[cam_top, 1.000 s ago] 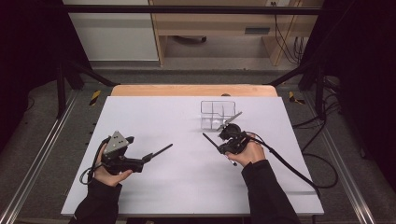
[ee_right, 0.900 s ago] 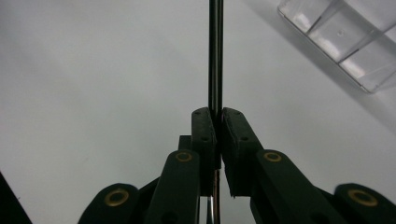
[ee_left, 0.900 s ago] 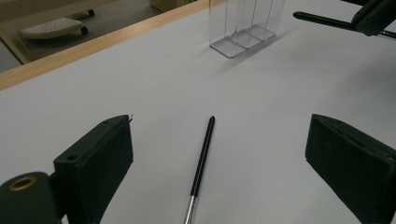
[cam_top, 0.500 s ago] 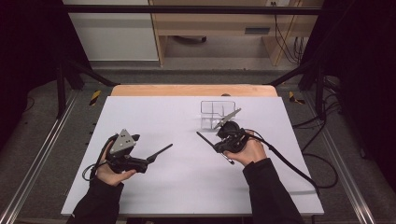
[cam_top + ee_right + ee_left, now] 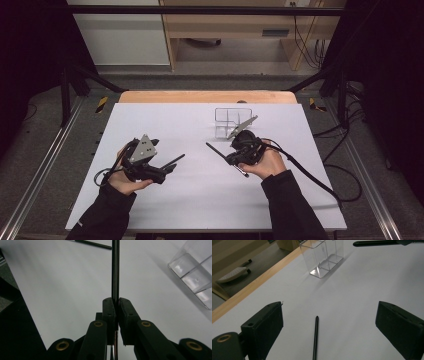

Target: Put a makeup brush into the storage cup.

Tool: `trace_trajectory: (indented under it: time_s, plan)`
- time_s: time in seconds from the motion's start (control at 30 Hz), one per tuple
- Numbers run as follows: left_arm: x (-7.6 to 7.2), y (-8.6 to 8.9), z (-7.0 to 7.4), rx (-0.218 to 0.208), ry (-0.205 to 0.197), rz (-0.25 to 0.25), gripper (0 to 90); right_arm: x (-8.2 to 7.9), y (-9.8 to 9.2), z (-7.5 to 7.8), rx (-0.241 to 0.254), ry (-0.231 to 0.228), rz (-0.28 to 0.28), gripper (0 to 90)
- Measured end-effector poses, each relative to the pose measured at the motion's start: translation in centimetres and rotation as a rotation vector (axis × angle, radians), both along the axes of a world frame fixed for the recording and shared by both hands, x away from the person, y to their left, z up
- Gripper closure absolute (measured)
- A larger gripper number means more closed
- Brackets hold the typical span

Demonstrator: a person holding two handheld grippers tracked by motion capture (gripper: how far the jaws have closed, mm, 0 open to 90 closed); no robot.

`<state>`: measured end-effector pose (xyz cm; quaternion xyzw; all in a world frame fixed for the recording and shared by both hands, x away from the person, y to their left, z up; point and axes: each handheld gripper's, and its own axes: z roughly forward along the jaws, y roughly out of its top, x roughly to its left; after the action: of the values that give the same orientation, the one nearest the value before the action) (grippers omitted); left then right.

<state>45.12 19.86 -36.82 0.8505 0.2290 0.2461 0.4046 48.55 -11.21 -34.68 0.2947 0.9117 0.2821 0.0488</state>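
My right gripper (image 5: 233,160) (image 5: 116,300) is shut on a thin black pen (image 5: 215,150) (image 5: 115,270), which sticks out past the jaws toward the left above the white table. A second black pen (image 5: 173,161) (image 5: 315,337) lies flat on the table. My left gripper (image 5: 161,170) (image 5: 329,307) hovers over its near end, open, jaws wide on either side and not touching it. A clear plastic holder with compartments (image 5: 229,121) (image 5: 324,260) (image 5: 195,275) stands upright just beyond the right gripper. The held pen (image 5: 374,243) crosses the top of the left gripper view.
The white table sheet (image 5: 200,200) has a wooden edge (image 5: 200,96) at the far side. Cables (image 5: 310,175) trail from the right gripper across the table's right part. The lying pen (image 5: 92,243) also appears at the top of the right gripper view.
Both hands have lifted a little. The right gripper has carried its pen leftward, so the pen's tip sits farther left. The pen on the table has not moved.
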Motion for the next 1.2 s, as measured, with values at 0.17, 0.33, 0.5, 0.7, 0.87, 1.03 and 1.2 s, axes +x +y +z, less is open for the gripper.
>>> trace_trajectory:
  time_s: [0.17, 0.33, 0.5, 0.7, 0.87, 1.03, 1.2]
  plan:
    - [-0.1, -1.3, 0.1, 0.052, -0.012, -0.032, 6.7, -0.2, 0.2, 0.1, 0.000, 0.005, 0.029, 83.9]
    - [-0.1, -2.6, -0.1, 0.110, -0.020, -0.058, 6.5, -0.4, 0.6, 0.0, -0.010, 0.003, 0.046, 84.0]
    - [-0.3, -3.7, -0.1, 0.161, -0.043, -0.077, 6.4, -0.5, 0.9, 0.0, -0.012, 0.015, 0.056, 84.0]
    - [-0.4, -4.3, 0.2, 0.168, -0.056, -0.094, 6.4, -0.6, 1.3, 0.0, -0.005, 0.018, 0.074, 84.0]
    - [-0.4, -4.8, 0.2, 0.178, -0.071, -0.105, 6.7, -0.8, 1.9, 0.0, 0.007, 0.028, 0.092, 84.0]
    - [-0.6, -5.4, 0.0, 0.200, -0.087, -0.127, 7.3, -0.7, 2.2, -0.2, -0.001, 0.036, 0.102, 84.0]
    - [-0.8, -6.0, -0.1, 0.225, -0.112, -0.137, 7.7, -0.7, 2.5, -0.3, -0.008, 0.041, 0.115, 84.0]
